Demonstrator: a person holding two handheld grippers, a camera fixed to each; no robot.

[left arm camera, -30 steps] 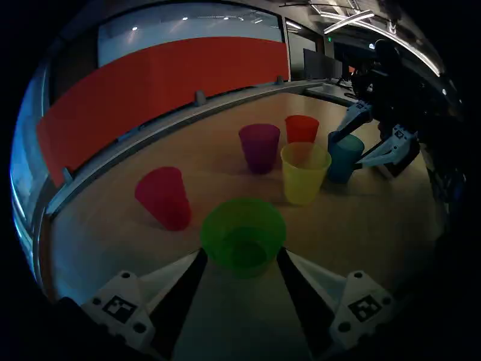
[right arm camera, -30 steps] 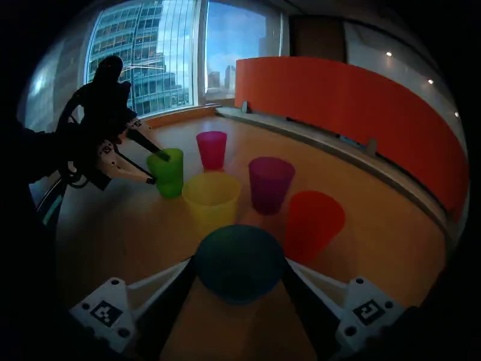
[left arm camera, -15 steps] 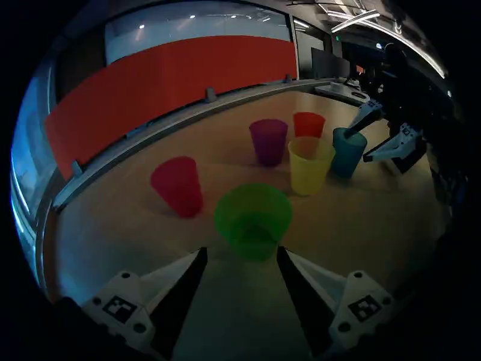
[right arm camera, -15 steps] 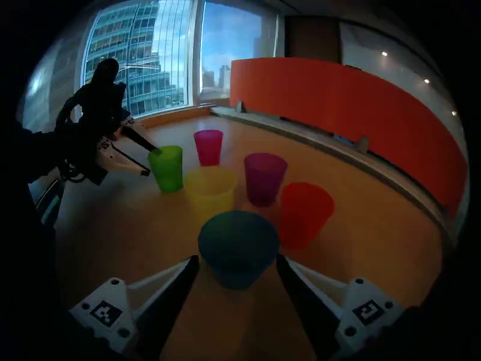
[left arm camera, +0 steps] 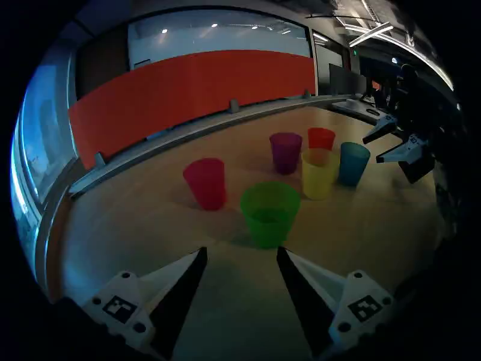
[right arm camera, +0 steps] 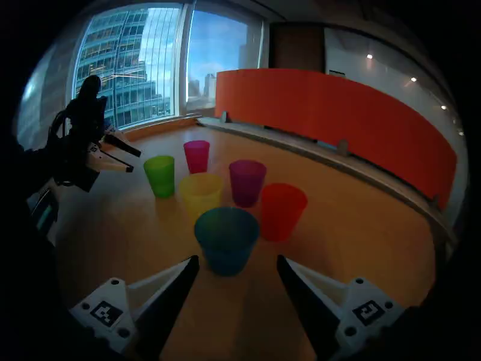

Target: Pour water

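- The left hand-held gripper (left arm camera: 240, 256) is spread wide, with nothing between its fingers.
- Just ahead of its fingertips, a little to the right, the green cup (left arm camera: 270, 213) stands upright on the desk (left arm camera: 138, 240), apart from both fingers.
- Farther ahead to the left stands a pink cup (left arm camera: 205, 183).
- Beyond the green cup and to the right, a yellow cup (left arm camera: 318, 173), a purple cup (left arm camera: 285, 152) and an orange-red cup (left arm camera: 321, 138) stand close together.
- The right hand-held gripper (right arm camera: 236, 262) is likewise spread and empty.
- The teal cup (right arm camera: 227, 239) stands upright just ahead of its fingertips, centred on the gap and touching neither finger.
- Seen from this hand-held gripper, the yellow cup is just behind the teal one to the left, and the orange-red cup is just beside it to the right.
- The purple cup is farther ahead, between those two.
- In the right gripper view, the left hand-held gripper is far ahead on the left, near the green cup but apart from it.
- Whether any cup holds water cannot be told.
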